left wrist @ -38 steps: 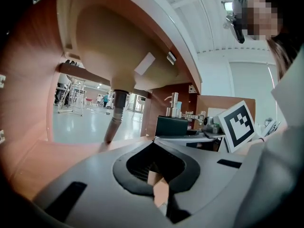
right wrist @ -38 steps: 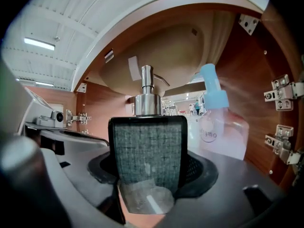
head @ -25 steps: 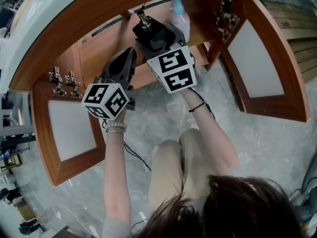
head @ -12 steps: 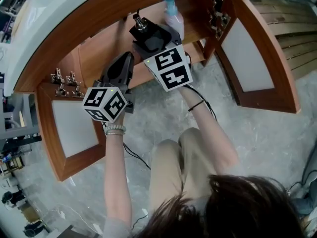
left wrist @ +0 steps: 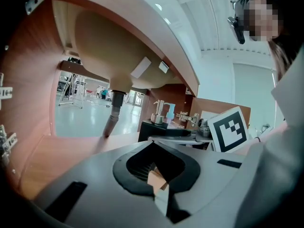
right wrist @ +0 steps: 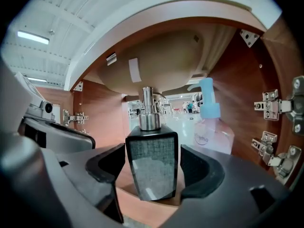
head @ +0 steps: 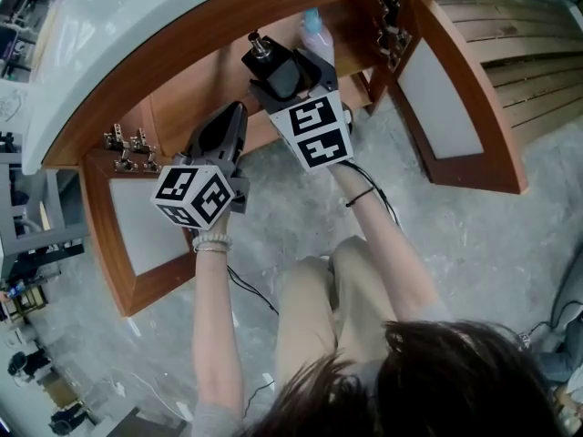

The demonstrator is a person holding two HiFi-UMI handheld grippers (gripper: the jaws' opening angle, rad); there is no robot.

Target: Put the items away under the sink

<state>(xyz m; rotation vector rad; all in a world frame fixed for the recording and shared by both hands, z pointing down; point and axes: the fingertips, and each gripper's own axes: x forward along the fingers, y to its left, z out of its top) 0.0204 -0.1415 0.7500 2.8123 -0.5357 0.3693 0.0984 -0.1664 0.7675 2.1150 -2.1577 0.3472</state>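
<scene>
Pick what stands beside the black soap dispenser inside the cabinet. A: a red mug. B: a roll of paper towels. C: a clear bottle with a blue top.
C: the right gripper view shows a clear bottle with a blue top standing just right of the black soap dispenser.

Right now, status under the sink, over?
Left gripper shut, empty. Right gripper jaws just opening, soap dispenser between them on cabinet floor. Spray bottle stands behind it.
</scene>
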